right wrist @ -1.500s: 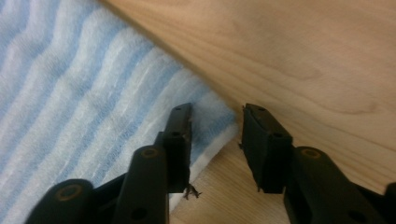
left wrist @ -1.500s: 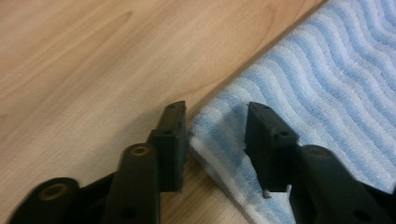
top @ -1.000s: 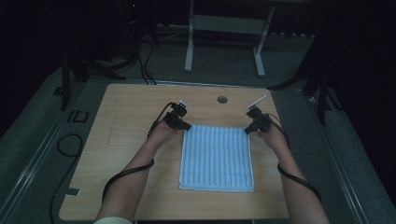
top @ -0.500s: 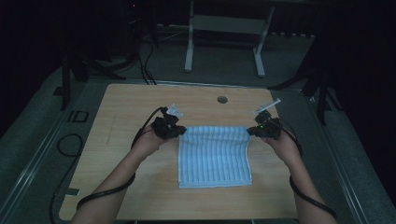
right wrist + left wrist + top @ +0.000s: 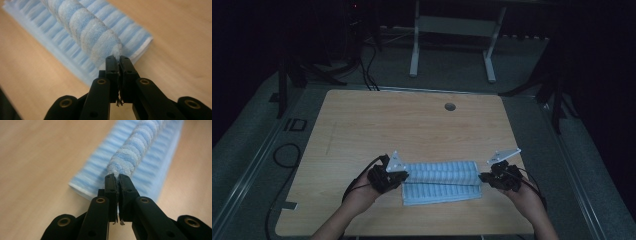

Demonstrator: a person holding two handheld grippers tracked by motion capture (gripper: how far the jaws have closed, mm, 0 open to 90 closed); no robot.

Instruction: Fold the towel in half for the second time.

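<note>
**Towel's far edge drawn back toward the near side**

Both grippers have travelled from the far corners of the blue striped towel toward the person's side of the wooden table, dragging the towel's far edge with them; a second ago the towel lay flat and open, and it now lies doubled over on itself.

Seen from the high view, the towel sits at about 6 o'clock on the tabletop, a wide, shallow band with its upper layer folded over the lower. At its 9 o'clock end is the left gripper, and at its 3 o'clock end the right gripper.

Looking along the left gripper, its jaws are pinched tight on a bunched corner of the towel, the lifted edge running off toward 1 o'clock above the flat layer. Likewise the right gripper clamps a corner of the towel, whose raised edge runs off toward 11 o'clock.
</note>
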